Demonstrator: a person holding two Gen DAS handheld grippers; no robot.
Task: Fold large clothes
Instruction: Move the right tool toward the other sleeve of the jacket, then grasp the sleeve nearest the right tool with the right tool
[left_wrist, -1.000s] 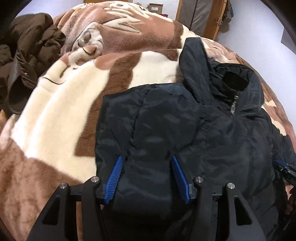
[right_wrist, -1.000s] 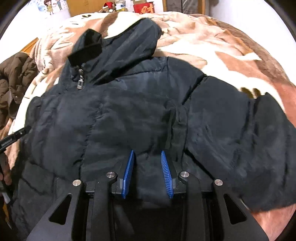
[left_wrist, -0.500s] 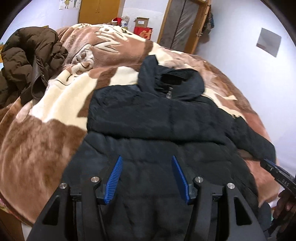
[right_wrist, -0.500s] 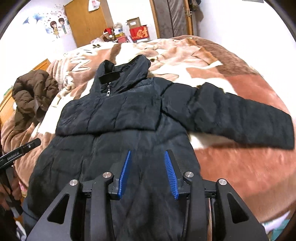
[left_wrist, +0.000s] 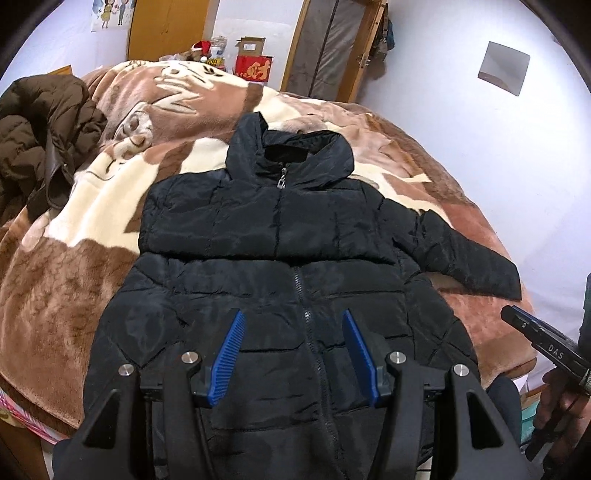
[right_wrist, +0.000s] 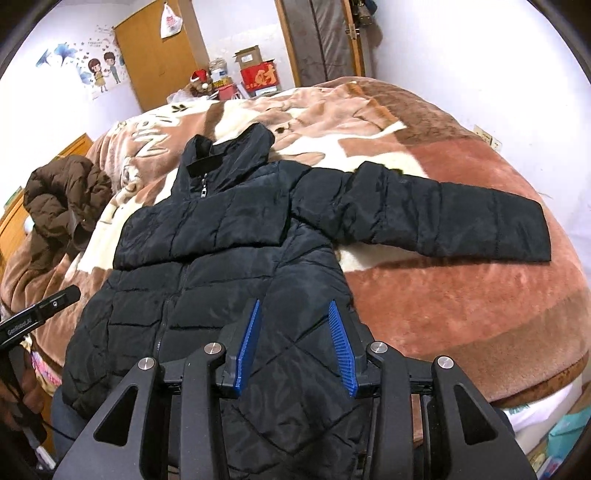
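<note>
A black hooded puffer jacket (left_wrist: 295, 229) (right_wrist: 221, 236) lies front up and zipped on the bed, hood at the far end. One sleeve lies folded across the chest. The other sleeve (right_wrist: 443, 218) stretches out flat to the right. The hem hangs over the near bed edge. My left gripper (left_wrist: 293, 314) hovers open above the lower front, with nothing between its blue pads. My right gripper (right_wrist: 294, 302) hovers open above the hem's right side, also with nothing in it. Each gripper shows at the edge of the other's view: right gripper (left_wrist: 535, 336), left gripper (right_wrist: 40, 314).
A brown and cream plush blanket (left_wrist: 55, 277) covers the bed. A crumpled brown jacket (left_wrist: 40, 129) (right_wrist: 62, 199) lies at the far left. Boxes (right_wrist: 258, 74), a wooden door and a wardrobe stand beyond the bed. A person's hand (left_wrist: 557, 398) holds the right gripper.
Both grippers have pulled back and risen from the jacket, so the whole garment now shows. The right jaws stand a little wider than a second ago.
</note>
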